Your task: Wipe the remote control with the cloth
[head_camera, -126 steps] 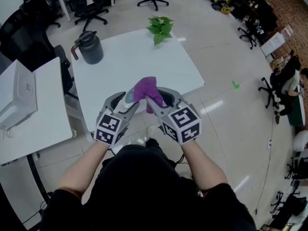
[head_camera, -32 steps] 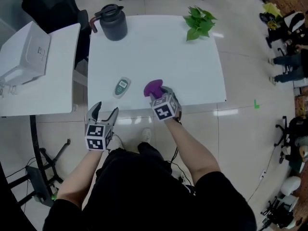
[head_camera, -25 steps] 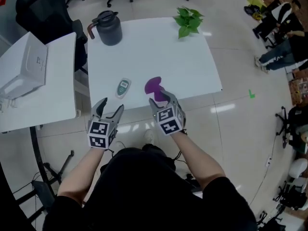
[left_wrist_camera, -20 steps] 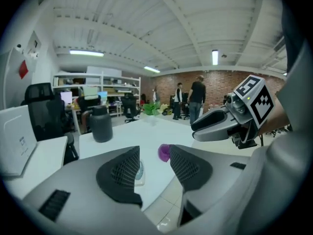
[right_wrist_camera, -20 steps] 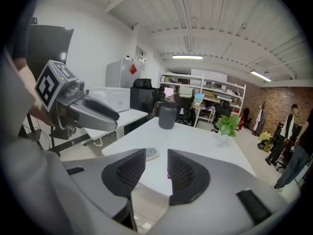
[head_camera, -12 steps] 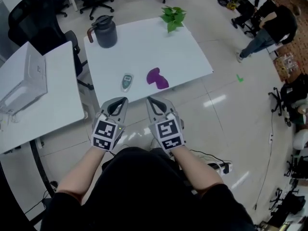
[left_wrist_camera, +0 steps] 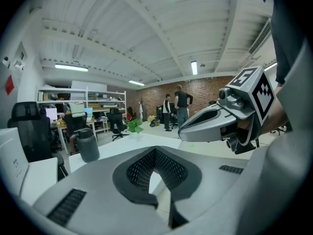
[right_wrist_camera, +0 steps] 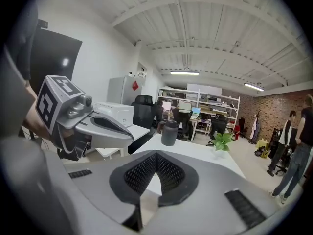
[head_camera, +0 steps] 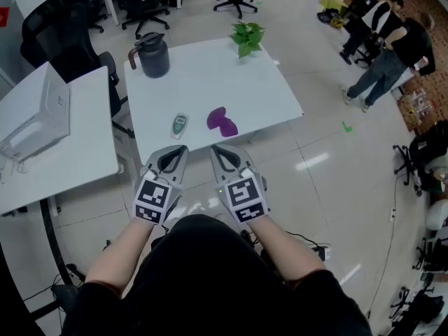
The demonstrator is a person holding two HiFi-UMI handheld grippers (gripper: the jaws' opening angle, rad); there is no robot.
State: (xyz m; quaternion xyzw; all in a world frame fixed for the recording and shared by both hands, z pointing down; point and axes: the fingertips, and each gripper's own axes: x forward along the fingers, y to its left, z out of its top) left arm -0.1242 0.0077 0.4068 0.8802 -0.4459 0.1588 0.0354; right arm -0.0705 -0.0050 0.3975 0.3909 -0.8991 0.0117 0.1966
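Illumination is bright and even, supplied by ceiling tube lights. Glare streaks mark the glossy floor. Shadows are soft. Both gripper views show fisheye curvature and dark corners.

Soft crumpled purple cloth, smooth plastic remote control, matt white table, glossy tiled floor

On the table, the remote lies near the cloth, apart. A jug and plant stand far back. The left gripper and right gripper hover off the near edge, jaws together.
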